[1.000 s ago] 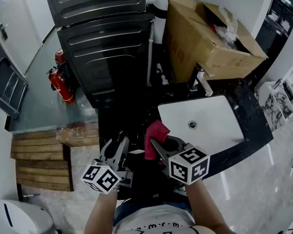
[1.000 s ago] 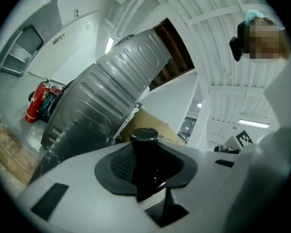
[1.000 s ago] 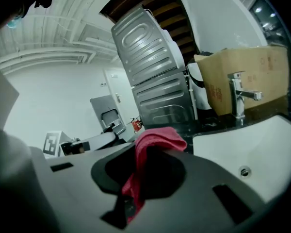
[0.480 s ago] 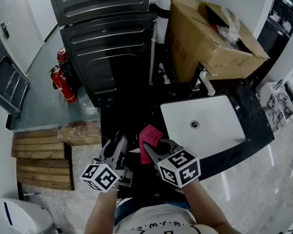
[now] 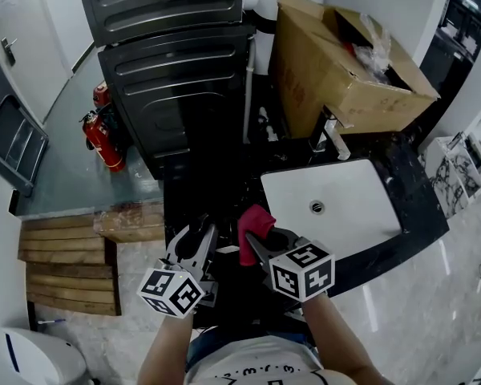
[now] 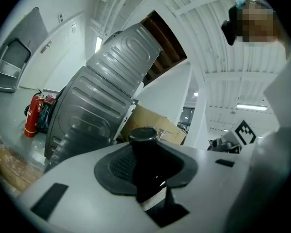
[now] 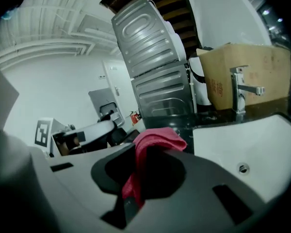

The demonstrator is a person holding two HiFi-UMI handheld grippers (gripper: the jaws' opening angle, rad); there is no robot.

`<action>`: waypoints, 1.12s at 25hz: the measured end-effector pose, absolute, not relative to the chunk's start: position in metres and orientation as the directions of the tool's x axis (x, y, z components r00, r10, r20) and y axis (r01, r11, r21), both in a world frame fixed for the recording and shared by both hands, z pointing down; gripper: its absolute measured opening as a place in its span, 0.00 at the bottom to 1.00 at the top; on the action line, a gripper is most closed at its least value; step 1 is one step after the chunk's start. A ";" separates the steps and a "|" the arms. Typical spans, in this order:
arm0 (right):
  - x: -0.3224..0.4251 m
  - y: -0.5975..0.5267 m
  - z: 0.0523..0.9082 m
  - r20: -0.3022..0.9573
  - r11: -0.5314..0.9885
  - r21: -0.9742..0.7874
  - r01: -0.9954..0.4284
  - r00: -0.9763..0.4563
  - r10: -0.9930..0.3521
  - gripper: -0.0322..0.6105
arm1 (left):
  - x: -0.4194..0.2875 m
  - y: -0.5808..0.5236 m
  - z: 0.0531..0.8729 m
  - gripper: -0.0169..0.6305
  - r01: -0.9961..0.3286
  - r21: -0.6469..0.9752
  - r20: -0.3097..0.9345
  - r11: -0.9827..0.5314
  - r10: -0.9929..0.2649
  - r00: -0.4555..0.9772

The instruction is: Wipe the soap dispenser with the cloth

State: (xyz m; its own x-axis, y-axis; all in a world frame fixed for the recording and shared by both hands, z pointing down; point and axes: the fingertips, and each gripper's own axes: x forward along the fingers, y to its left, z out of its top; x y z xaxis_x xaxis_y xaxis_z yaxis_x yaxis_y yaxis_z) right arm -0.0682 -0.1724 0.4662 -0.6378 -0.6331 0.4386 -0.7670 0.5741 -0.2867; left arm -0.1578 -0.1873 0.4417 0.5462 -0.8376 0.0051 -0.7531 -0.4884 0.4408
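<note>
While left tongs point(image 5: 199, 241) clamp the soap dispenser point(image 6: 146, 155), right tongs point(image 5: 255, 245) pinch the cloth point(image 7: 153, 143).

The left gripper point(image 6: 145, 168) is clamping the dark soap dispenser point(image 6: 143, 137), with a red fire extinguisher point(image 6: 32, 114) standing at nine o'clock.

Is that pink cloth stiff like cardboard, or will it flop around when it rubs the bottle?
Probably floppy: the cloth folds over and droops where the right gripper pinches it. It is likely light, since one small pinch holds it up. When pressed, it may bunch up rather than stay flat.
</note>
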 end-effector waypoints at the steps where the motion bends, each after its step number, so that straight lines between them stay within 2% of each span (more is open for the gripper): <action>1: -0.075 -0.175 0.458 0.411 0.594 -0.295 -0.749 -0.660 -0.629 0.13 | -0.158 -0.187 0.442 0.21 -0.755 0.439 0.008 -0.487 -0.838 0.546; 4: -0.097 -0.181 0.439 0.372 0.649 -0.279 -0.707 -0.703 -0.606 0.13 | -0.160 -0.187 0.442 0.21 -0.757 0.440 0.010 -0.483 -0.840 0.542; 8: -0.117 -0.195 0.436 0.403 0.682 -0.216 -0.699 -0.700 -0.590 0.13 | -0.166 -0.187 0.444 0.21 -0.752 0.459 0.009 -0.473 -0.844 0.536; 13: -0.106 -0.218 0.444 0.400 0.624 -0.271 -0.733 -0.675 -0.620 0.13 | -0.170 -0.186 0.446 0.21 -0.746 0.483 0.002 -0.459 -0.851 0.525; 19: -0.065 -0.225 0.490 0.493 0.507 -0.307 -0.805 -0.590 -0.639 0.13 | -0.173 -0.186 0.447 0.21 -0.741 0.493 -0.010 -0.456 -0.854 0.520; 23: -0.048 -0.213 0.514 0.576 0.497 -0.250 -0.831 -0.540 -0.613 0.13 | -0.165 -0.185 0.443 0.21 -0.759 0.439 -0.003 -0.481 -0.845 0.534; 28: -0.023 -0.211 0.490 0.461 0.424 -0.346 -0.837 -0.546 -0.700 0.13 | -0.141 -0.187 0.437 0.21 -0.790 0.309 0.035 -0.530 -0.824 0.566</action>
State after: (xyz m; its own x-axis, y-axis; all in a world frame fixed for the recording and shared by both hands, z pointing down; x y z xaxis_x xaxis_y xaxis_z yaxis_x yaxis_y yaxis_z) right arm -0.0233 -0.2110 0.4896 -0.5456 -0.6997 0.4613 -0.8368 0.4243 -0.3461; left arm -0.1411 -0.1869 0.4373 0.5662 -0.8235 0.0345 -0.7898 -0.5301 0.3086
